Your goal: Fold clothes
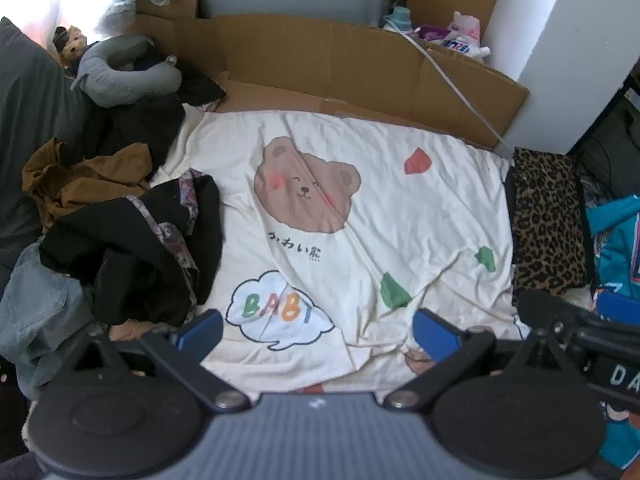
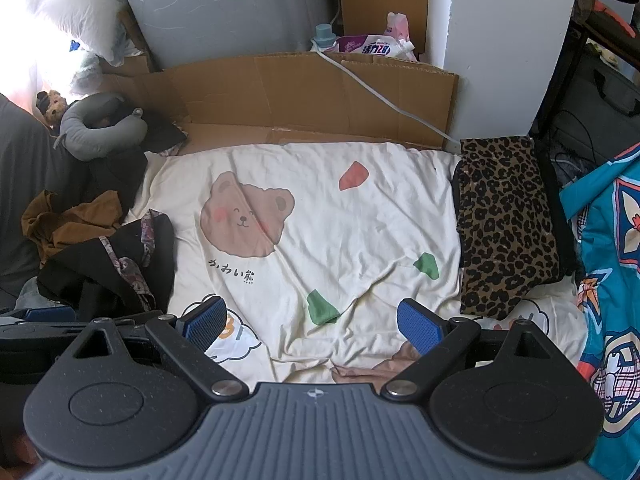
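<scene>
- Two grippers hover over the bear-print sheet (image 2: 360,216), both tilted steeply down, holding nothing.
- Left gripper (image 1: 318,334): fingers wide apart, only sheet between them.
- Right gripper (image 2: 312,326): fingers likewise spread, empty.
- Unfolded clothes pile (image 1: 132,248), black and brown garments, lies at the sheet's left edge, left of and beyond the left gripper's fingers; the left hand is nearer, I judge.
- Folded leopard-print garment (image 2: 504,224) rests on the sheet's right edge, long axis running away from the cameras, nearer the right gripper.

Both wrist cameras look steeply down, sharing the bear-print sheet (image 1: 360,168).
</scene>
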`<action>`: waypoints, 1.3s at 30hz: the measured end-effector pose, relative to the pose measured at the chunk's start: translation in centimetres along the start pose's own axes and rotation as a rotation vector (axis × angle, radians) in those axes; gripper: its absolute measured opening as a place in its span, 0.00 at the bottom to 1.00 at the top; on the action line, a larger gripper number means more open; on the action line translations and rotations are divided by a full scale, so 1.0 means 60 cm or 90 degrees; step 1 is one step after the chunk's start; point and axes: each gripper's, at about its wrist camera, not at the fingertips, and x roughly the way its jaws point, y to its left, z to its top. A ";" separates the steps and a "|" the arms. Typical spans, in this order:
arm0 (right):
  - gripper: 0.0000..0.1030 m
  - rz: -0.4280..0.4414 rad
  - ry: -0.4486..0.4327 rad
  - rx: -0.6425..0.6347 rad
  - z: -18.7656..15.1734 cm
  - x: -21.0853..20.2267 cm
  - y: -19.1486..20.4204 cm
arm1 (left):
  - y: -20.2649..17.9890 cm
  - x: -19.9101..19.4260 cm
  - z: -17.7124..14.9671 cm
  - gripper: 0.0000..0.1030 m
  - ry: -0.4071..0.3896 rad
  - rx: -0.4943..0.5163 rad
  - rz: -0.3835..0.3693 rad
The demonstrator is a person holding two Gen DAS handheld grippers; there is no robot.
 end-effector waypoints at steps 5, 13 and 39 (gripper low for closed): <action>0.93 -0.001 -0.001 0.000 -0.001 0.000 0.001 | -0.001 0.001 0.001 0.99 -0.001 0.002 0.005; 0.93 -0.002 0.000 -0.002 0.001 0.000 0.003 | 0.001 0.001 0.001 0.98 -0.003 0.002 0.004; 0.93 -0.001 0.009 -0.002 -0.003 0.006 0.003 | 0.006 0.003 -0.001 0.97 0.013 -0.001 0.002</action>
